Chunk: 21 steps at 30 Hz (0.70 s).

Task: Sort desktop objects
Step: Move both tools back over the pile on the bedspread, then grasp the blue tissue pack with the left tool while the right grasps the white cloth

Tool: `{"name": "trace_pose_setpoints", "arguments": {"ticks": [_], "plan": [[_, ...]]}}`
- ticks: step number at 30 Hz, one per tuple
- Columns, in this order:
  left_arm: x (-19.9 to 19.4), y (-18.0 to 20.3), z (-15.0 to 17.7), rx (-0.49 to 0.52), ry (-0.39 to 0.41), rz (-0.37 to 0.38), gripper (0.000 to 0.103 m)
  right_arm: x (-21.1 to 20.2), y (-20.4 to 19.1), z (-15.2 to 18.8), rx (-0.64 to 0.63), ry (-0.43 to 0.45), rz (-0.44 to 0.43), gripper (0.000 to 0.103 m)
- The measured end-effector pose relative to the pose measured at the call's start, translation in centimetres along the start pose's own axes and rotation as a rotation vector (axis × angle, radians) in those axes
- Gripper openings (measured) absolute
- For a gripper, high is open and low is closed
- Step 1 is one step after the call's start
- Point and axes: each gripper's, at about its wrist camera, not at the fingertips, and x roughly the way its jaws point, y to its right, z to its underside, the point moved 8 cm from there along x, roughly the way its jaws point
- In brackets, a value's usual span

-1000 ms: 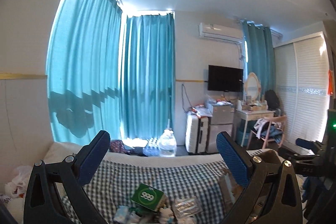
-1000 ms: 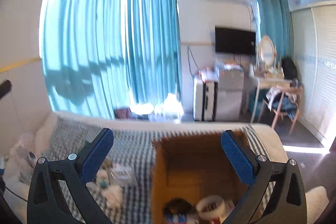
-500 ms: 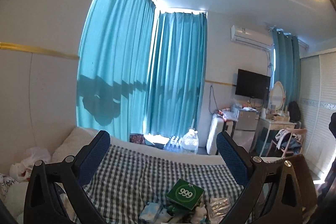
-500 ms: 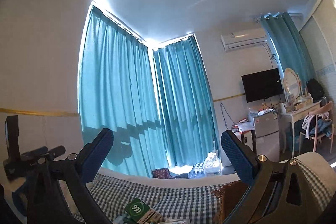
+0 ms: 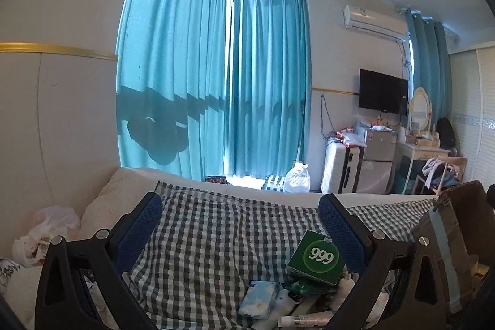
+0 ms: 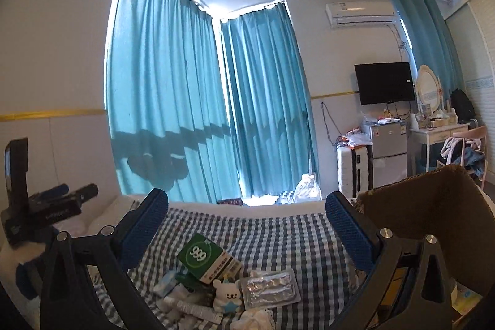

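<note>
While both grippers hover with fingers spread and empty, the green box [image 6: 208, 259] lies at 6 o'clock below the right gripper [image 6: 246, 226], nearer than the left gripper [image 5: 239, 221].

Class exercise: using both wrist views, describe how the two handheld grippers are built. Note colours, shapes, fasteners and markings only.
The left gripper and right gripper look alike: black angular frames with triangular cut-outs, silver round screw heads at the joints, and two fingers faced with blue textured pads. In the right wrist view, the left gripper's black body shows faint white lettering, too small to read.
</note>
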Motion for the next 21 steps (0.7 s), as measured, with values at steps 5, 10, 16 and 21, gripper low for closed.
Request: {"name": "trace_pose_setpoints", "arguments": {"ticks": [5,10,16,21], "plan": [[3.1,-0.7,3.0,0.013,-0.154,-0.048,0.103,2.3,-0.4,4.7,-0.017,-0.13,-0.028,0.097],[6.4,-0.3,7.2,-0.038,-0.299,0.023,0.103,3.3,0.7,8.1,0.011,-0.211,-0.016,0.094],[9.8,0.3,12.1,-0.02,-0.457,0.031,0.103,4.9,1.0,11.1,-0.048,-0.32,-0.009,0.087],[11.0,0.8,13.7,-0.035,-0.526,0.086,0.103,5.8,1.1,13.1,-0.032,-0.409,-0.012,0.087]]}}
